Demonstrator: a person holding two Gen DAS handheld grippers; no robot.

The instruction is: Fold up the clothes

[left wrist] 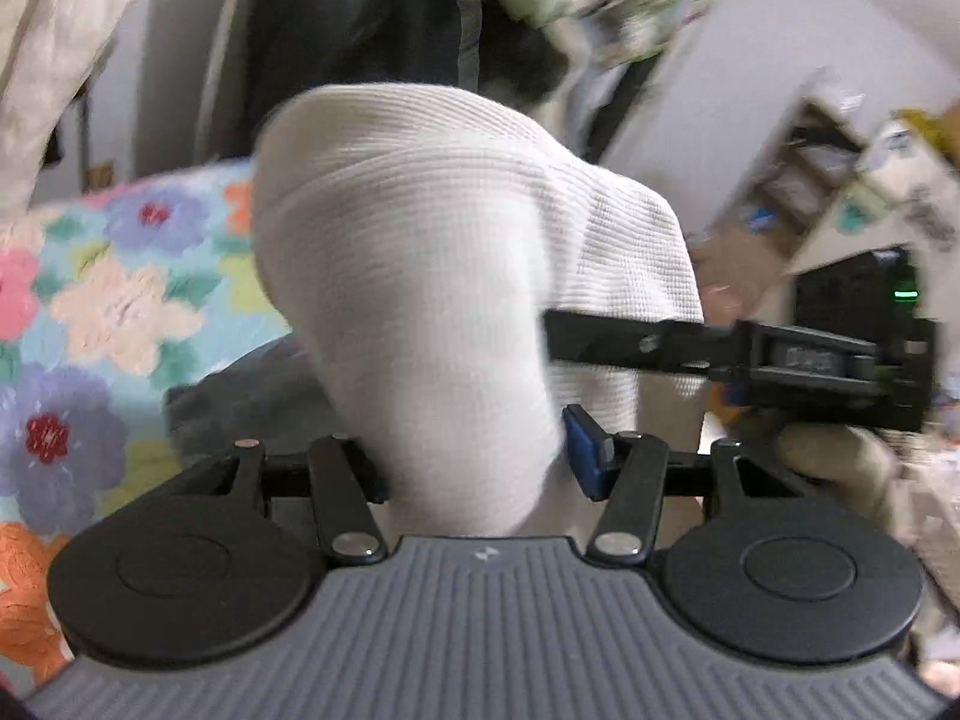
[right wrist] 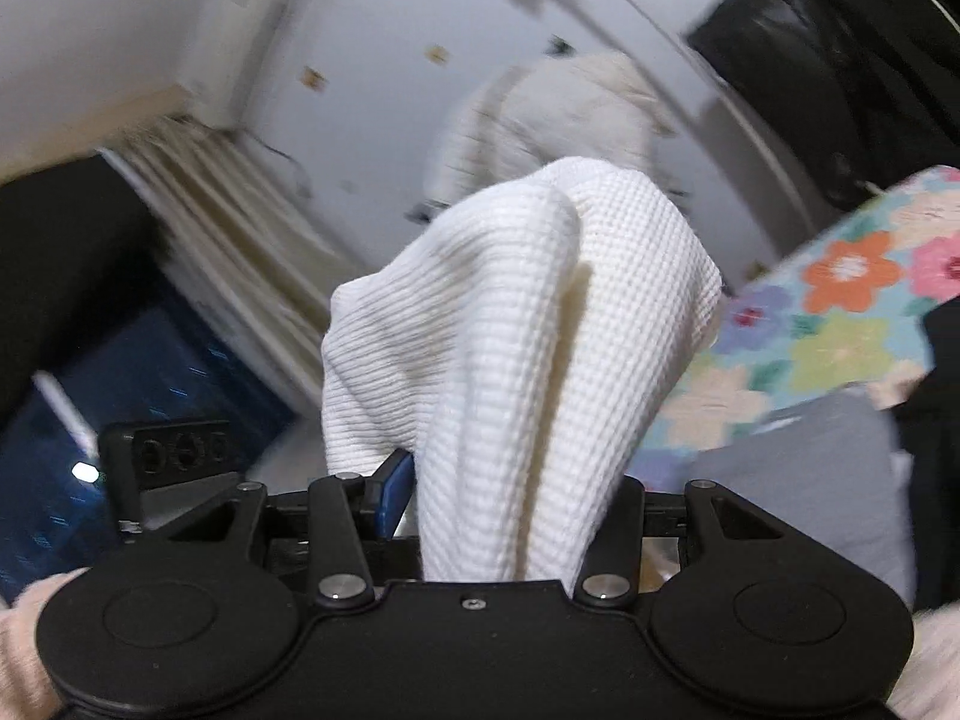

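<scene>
A white waffle-knit garment (left wrist: 420, 228) hangs bunched between both grippers, lifted above the bed. In the left wrist view my left gripper (left wrist: 474, 456) is shut on a thick fold of it, and one blue pad (left wrist: 585, 450) shows at the fold's right side. The other gripper reaches in from the right, a gloved hand under it, and one of its fingers (left wrist: 630, 342) disappears into the same cloth. In the right wrist view my right gripper (right wrist: 516, 492) is shut on another bunch of the garment (right wrist: 522, 312), which rises in front of the lens. Both views are motion-blurred.
A flower-patterned bedspread (left wrist: 90, 300) (right wrist: 828, 312) lies below, with a grey cloth (right wrist: 798, 468) on it. Dark clothing (left wrist: 360, 30) and a pale fluffy garment (right wrist: 558, 108) hang by the wall. Cardboard boxes (left wrist: 840, 180) sit at the right, a pale curtain (right wrist: 228, 228) at the left.
</scene>
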